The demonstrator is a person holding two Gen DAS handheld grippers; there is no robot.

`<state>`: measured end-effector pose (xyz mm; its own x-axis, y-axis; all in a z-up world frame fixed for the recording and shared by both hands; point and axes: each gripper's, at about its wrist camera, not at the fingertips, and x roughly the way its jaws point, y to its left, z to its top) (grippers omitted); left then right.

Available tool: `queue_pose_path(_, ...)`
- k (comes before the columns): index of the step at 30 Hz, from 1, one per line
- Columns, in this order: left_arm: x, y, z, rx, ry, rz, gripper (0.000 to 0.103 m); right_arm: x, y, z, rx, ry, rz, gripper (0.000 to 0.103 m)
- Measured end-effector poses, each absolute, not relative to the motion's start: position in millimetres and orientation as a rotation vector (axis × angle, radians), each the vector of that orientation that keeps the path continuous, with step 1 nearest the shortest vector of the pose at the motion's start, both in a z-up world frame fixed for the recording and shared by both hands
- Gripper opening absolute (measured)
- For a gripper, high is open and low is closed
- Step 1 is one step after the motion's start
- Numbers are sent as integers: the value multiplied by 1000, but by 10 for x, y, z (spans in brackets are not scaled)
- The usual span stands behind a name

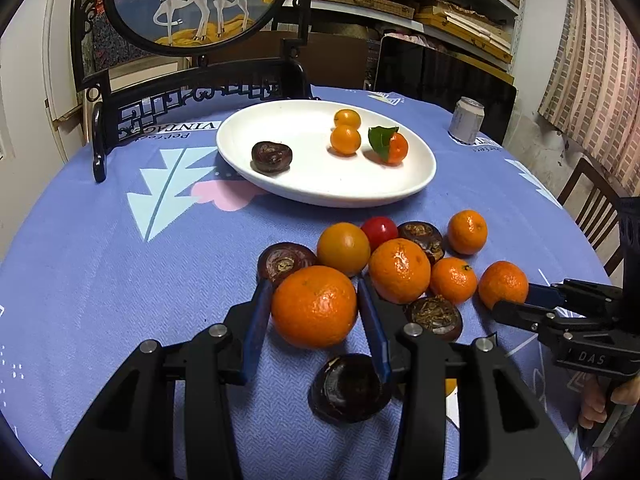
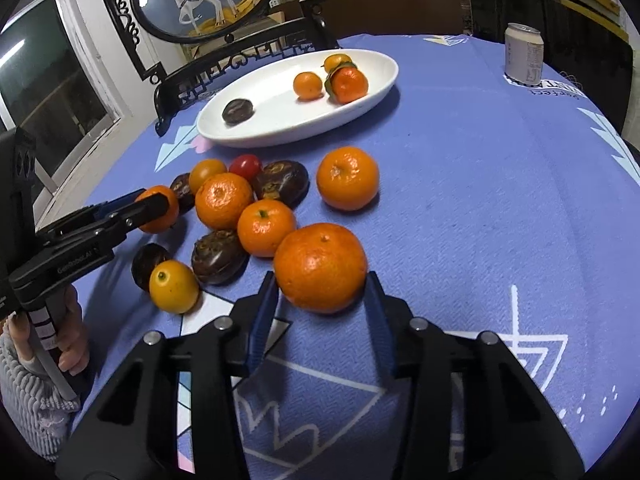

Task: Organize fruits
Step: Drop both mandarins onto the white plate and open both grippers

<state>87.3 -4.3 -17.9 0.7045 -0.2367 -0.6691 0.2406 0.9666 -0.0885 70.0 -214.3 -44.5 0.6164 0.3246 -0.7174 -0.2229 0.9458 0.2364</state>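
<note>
A white oval plate [image 1: 320, 192] [image 2: 248, 136] holds a dark chestnut-like fruit [image 1: 271, 156], two small oranges [image 1: 345, 140] and a leafy tangerine [image 1: 394, 148]. Several tangerines, dark fruits and a red tomato [image 1: 379, 229] lie in a pile on the blue cloth. My left gripper [image 1: 314, 300] stands with its blue fingers [image 1: 258, 320] against both sides of a large tangerine [image 1: 314, 306]. My right gripper [image 2: 322, 280] brackets another tangerine [image 2: 320, 272] at the pile's right edge, also seen in the left wrist view [image 1: 503, 284].
A drinks can [image 1: 466, 120] [image 2: 523, 58] stands at the far right of the round table. A black carved stand with a deer picture [image 1: 192, 0] rises behind the plate. A wooden chair [image 1: 592, 208] is off the right edge.
</note>
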Motion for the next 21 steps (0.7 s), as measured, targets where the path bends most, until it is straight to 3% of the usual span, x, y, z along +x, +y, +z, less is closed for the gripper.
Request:
queue_pose_path(9, 1108, 90, 85, -66, 702, -232, 44, 830, -2263, -55, 186, 741, 327, 44)
queue_pose_path(21, 1957, -227, 102, -43, 730, -178, 44, 1946, -1793, 65, 119, 728, 291, 45)
